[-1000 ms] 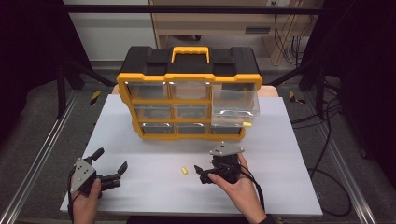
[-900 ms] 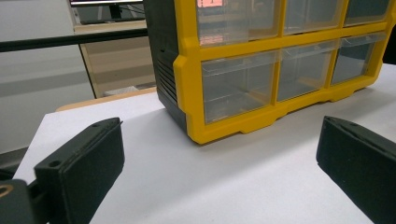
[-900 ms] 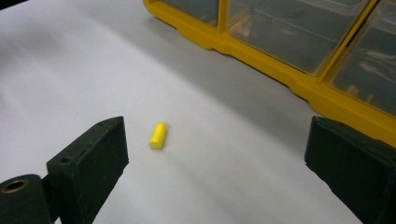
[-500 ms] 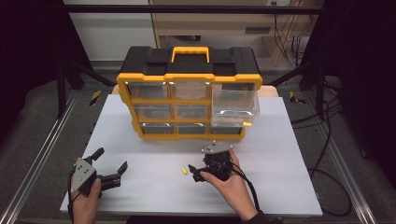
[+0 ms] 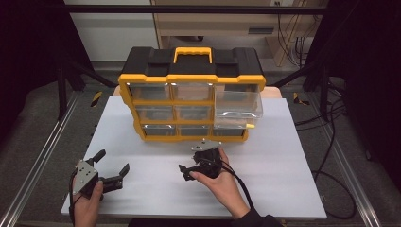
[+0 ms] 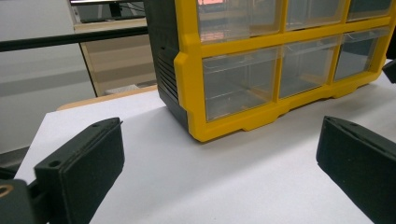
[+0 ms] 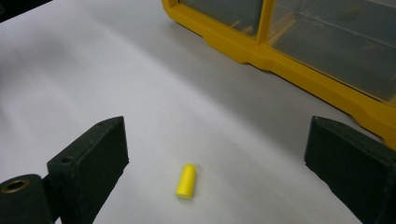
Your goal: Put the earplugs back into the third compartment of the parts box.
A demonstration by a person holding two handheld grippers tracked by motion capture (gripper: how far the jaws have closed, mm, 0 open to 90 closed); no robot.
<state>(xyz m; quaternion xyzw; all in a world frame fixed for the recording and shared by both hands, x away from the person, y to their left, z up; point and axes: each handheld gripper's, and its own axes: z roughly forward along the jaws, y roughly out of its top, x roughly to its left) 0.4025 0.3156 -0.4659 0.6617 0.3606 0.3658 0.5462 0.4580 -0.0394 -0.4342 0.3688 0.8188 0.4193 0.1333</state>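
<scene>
A small yellow capsule-shaped piece (image 7: 186, 181) lies on the white table, between the wide-apart jaws of my right gripper (image 7: 217, 137). That right gripper (image 5: 185, 172) sits low over the table, in front of the yellow and black drawer organizer (image 5: 189, 101), and is open with nothing gripped. At the table's front left my left gripper (image 5: 112, 162) is held open and empty. Its own view looks past the left gripper (image 6: 219, 140) at the organizer's (image 6: 243, 79) lower left corner.
One clear drawer (image 5: 238, 105) stands pulled out at the right of the organizer's middle row; the other drawers are closed. The white table top (image 5: 283, 161) ends at metal rails on both sides. Cables lie on the floor at the right.
My right gripper has moved left and a little forward until its jaws straddle the yellow piece. The left gripper has stayed where it was.
</scene>
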